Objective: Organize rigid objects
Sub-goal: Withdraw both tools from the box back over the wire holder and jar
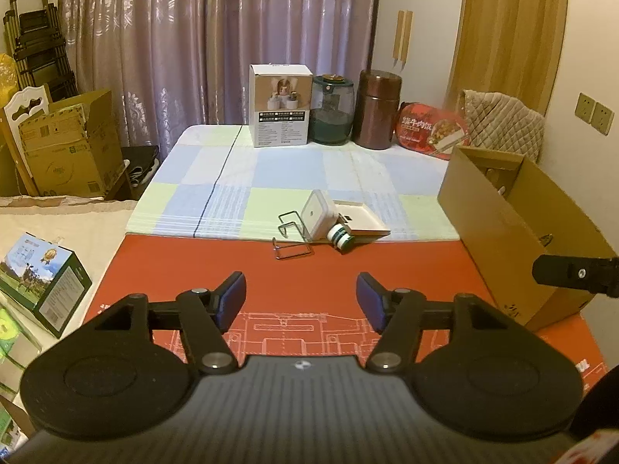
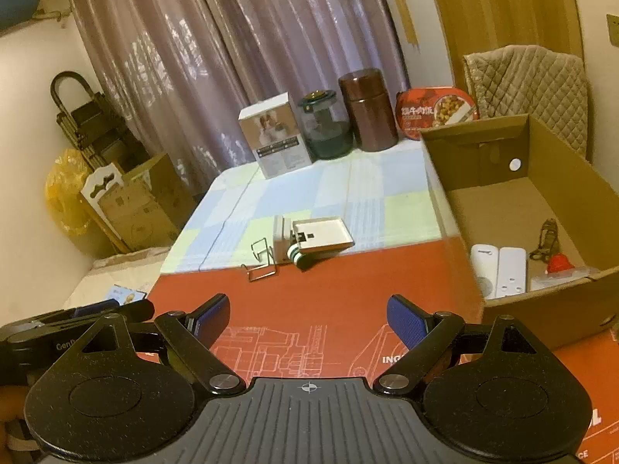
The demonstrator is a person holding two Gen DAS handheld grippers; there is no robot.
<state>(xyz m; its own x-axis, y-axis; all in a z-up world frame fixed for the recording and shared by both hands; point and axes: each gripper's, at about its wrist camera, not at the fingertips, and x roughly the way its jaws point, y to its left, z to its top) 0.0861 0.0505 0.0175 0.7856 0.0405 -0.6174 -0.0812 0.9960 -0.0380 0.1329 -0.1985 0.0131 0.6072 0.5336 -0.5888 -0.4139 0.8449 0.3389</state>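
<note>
Right wrist view: white square box (image 2: 281, 236) stands upright beside tray (image 2: 323, 234).

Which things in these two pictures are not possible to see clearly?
- Left wrist view: contents of the cardboard box, hidden by its near wall.
- Right wrist view: small dark item and red item in the box, too small to identify.
- Both views: print on the white carton, too small.

The left gripper (image 1: 301, 301) has its two blue pads wide apart with nothing between them. The right gripper (image 2: 307, 319) is spread even wider, and it is empty too.
</note>
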